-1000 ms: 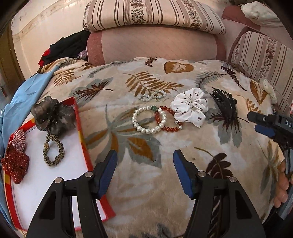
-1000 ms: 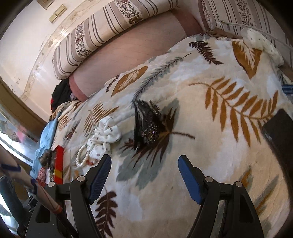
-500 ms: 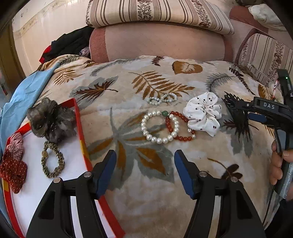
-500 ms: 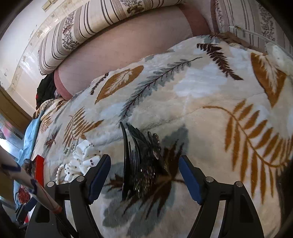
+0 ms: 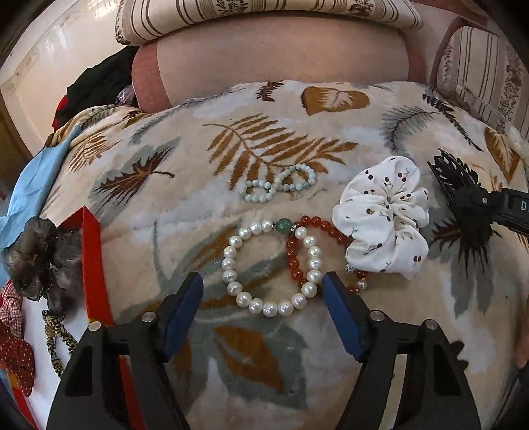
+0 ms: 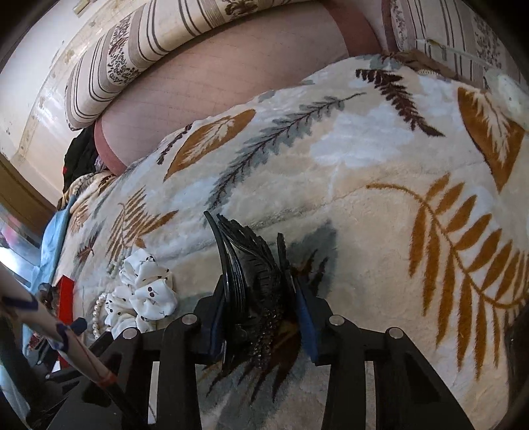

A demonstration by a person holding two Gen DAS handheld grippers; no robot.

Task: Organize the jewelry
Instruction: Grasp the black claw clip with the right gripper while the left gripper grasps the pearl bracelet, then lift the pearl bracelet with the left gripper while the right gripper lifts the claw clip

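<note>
My left gripper [image 5: 263, 297] is open, its tips on either side of the near part of a white pearl bracelet [image 5: 271, 268] that overlaps a red bead bracelet [image 5: 325, 251] on the leaf-print blanket. A pale green bead bracelet [image 5: 281, 183] lies farther back. A white spotted scrunchie [image 5: 385, 221] lies to the right. My right gripper [image 6: 261, 314] is shut on a black hair claw clip [image 6: 251, 274], which also shows in the left wrist view [image 5: 459, 185]. The red-rimmed white tray [image 5: 94, 261] at left holds a grey scrunchie [image 5: 39, 258], a leopard hair tie [image 5: 54, 334] and a red scrunchie [image 5: 16, 354].
Striped sofa cushions [image 5: 264, 16] and a pink bolster [image 5: 274, 63] stand behind the blanket. Blue cloth [image 5: 29, 185] and dark clothes [image 5: 99, 82] lie at the left. The scrunchie [image 6: 145, 291] and the pearls [image 6: 97, 314] show left of my right gripper.
My left gripper moved forward to the pearl bracelet. My right gripper moved forward over the black hair claw clip and shut on it.
</note>
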